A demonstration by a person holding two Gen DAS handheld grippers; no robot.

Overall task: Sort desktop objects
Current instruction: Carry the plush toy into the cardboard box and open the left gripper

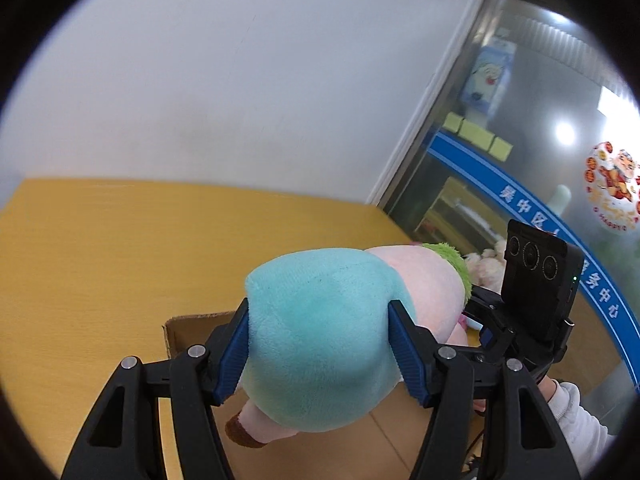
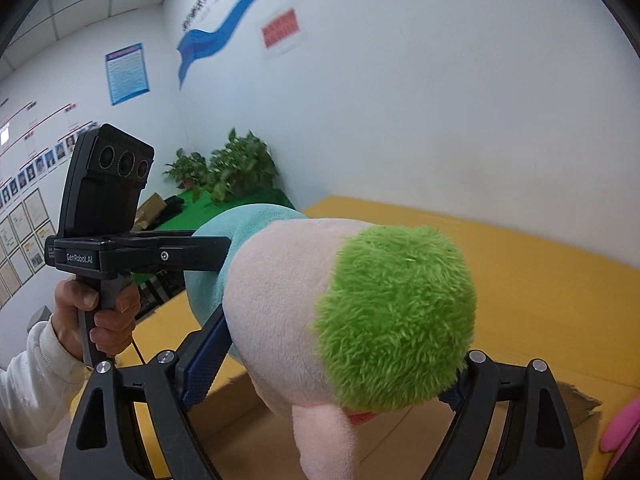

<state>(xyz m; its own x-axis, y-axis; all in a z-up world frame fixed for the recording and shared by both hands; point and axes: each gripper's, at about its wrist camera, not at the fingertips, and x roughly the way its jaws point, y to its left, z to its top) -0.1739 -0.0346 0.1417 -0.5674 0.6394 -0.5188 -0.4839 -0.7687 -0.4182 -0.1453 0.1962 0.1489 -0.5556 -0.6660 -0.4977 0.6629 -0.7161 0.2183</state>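
Your left gripper [image 1: 320,344] clamps the plush toy's [image 1: 320,340] teal end, your right gripper [image 2: 332,364] its green-haired head, above the cardboard box [image 1: 180,332].

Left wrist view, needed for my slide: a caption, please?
Left hand-held gripper squeezes the plush toy by its teal end above the cardboard box.

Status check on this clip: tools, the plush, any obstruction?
Left tool shut on plush toy, teal end. Right tool shut on its green-haired head. Toy held above open cardboard box. Nothing blocking the drop.
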